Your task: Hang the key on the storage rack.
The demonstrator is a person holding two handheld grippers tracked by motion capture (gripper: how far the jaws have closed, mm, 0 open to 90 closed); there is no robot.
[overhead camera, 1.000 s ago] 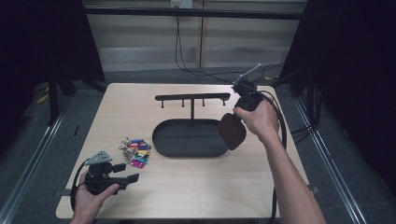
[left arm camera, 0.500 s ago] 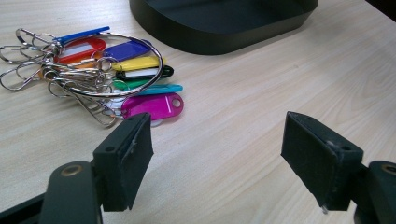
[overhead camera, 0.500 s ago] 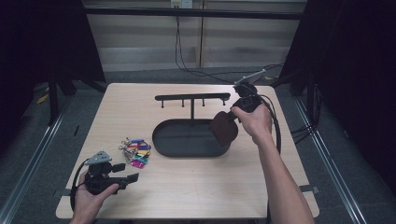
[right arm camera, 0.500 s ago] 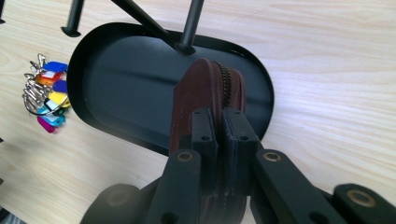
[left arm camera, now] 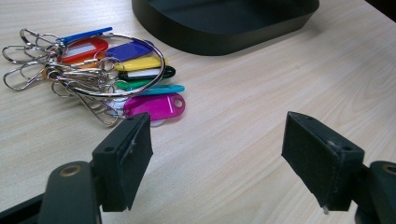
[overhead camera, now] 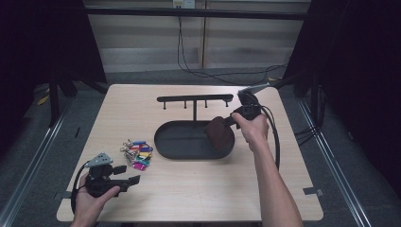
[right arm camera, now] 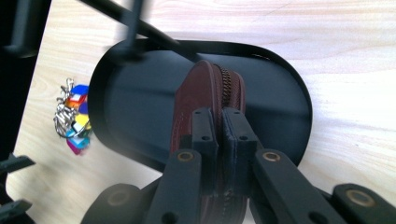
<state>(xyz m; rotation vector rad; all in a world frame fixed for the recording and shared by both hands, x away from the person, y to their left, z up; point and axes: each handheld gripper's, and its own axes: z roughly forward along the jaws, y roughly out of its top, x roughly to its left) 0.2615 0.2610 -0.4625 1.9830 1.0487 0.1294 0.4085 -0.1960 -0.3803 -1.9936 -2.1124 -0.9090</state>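
Observation:
My right gripper (overhead camera: 231,120) (right arm camera: 221,121) is shut on a brown zipped leather pouch (overhead camera: 218,133) (right arm camera: 201,91), holding it over the right end of the black oval tray (overhead camera: 166,142) (right arm camera: 116,102). A T-shaped black rack (overhead camera: 195,99) rises from the tray's back. A bunch of keys with coloured tags (overhead camera: 137,152) (left arm camera: 116,74) lies on the table left of the tray. My left gripper (overhead camera: 128,180) (left arm camera: 217,154) rests open near the front left corner, its jaws wide apart just short of the pink tag (left arm camera: 156,105).
The wooden table (overhead camera: 198,189) has bare room in front and at the right. Cables (overhead camera: 273,137) trail from the right gripper off the table's right side. Dark floor and rails surround the table.
The right gripper has carried the pouch leftward and down, from beside the tray to over its right end. The left gripper has stayed put.

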